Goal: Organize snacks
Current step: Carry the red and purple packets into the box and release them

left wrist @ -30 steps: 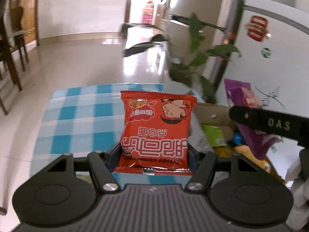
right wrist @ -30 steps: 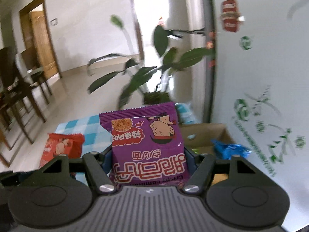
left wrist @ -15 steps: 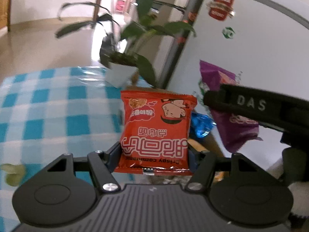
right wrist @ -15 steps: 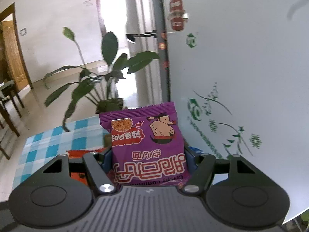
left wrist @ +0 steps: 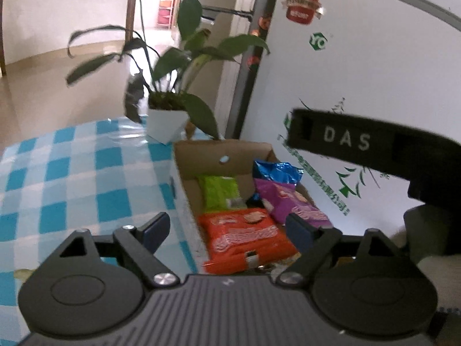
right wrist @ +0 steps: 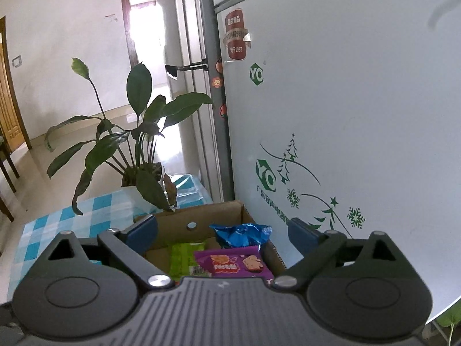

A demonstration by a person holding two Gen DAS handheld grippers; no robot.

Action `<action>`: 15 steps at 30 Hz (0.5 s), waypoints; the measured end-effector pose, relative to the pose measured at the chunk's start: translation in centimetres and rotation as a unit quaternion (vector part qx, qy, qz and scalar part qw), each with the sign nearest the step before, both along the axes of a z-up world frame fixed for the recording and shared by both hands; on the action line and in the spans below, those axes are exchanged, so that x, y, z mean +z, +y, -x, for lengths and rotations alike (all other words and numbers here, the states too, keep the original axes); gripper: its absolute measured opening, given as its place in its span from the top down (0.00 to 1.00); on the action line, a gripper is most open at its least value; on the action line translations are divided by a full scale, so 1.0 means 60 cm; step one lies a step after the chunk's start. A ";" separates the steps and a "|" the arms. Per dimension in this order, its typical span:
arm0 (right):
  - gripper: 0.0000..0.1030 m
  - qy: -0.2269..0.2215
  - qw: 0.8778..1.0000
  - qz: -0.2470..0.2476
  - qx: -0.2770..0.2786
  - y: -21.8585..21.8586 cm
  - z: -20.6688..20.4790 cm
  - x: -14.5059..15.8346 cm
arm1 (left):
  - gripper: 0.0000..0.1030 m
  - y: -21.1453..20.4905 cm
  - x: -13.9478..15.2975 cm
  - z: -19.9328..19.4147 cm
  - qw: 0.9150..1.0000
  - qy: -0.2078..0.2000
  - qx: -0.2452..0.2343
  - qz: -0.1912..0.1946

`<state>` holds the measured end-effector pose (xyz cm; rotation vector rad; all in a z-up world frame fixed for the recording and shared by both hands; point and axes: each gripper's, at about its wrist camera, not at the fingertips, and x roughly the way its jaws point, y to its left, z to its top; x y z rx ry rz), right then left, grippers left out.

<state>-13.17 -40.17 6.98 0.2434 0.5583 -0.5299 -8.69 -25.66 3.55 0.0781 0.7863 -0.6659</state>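
Both tongs, left tongs (left wrist: 227,227) and right tongs (right wrist: 223,229), have just been opening and hang empty; my orange crinkly packet (left wrist: 245,238) and purple foil packet (right wrist: 233,262) now lie in the brown cardboard box (left wrist: 201,155), at twelve o'clock below. I see nothing left outside.

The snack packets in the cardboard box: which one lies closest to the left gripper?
The orange packet, at the near end of the cardboard box. The green packet, purple packet and blue packet lie farther back.
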 end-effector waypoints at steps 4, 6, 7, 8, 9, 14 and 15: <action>0.02 0.003 1.000 0.003 0.004 0.012 -0.006 -0.001 | 0.15 0.016 0.014 0.000 0.999 -0.026 0.005 -0.017; 0.02 0.002 1.000 -0.002 0.004 0.017 -0.010 -0.001 | 0.14 0.025 0.020 -0.001 0.999 -0.037 0.007 -0.023; 0.02 -0.001 1.000 -0.006 0.007 0.020 -0.011 -0.001 | 0.13 0.030 0.024 -0.002 0.999 -0.040 0.008 -0.024; 0.02 -0.004 1.000 -0.010 0.009 0.023 -0.013 0.000 | 0.13 0.036 0.028 -0.004 0.999 -0.042 0.009 -0.024; 0.02 -0.007 1.000 -0.014 0.009 0.026 -0.015 0.002 | 0.13 0.043 0.033 -0.005 0.999 -0.044 0.010 -0.023; 0.02 -0.020 0.999 -0.038 0.016 0.048 -0.026 0.003 | 0.09 0.089 0.058 -0.013 0.997 -0.067 0.012 -0.021; 0.02 -0.021 0.999 -0.043 0.019 0.055 -0.029 0.003 | 0.09 0.101 0.063 -0.016 0.997 -0.070 0.014 -0.021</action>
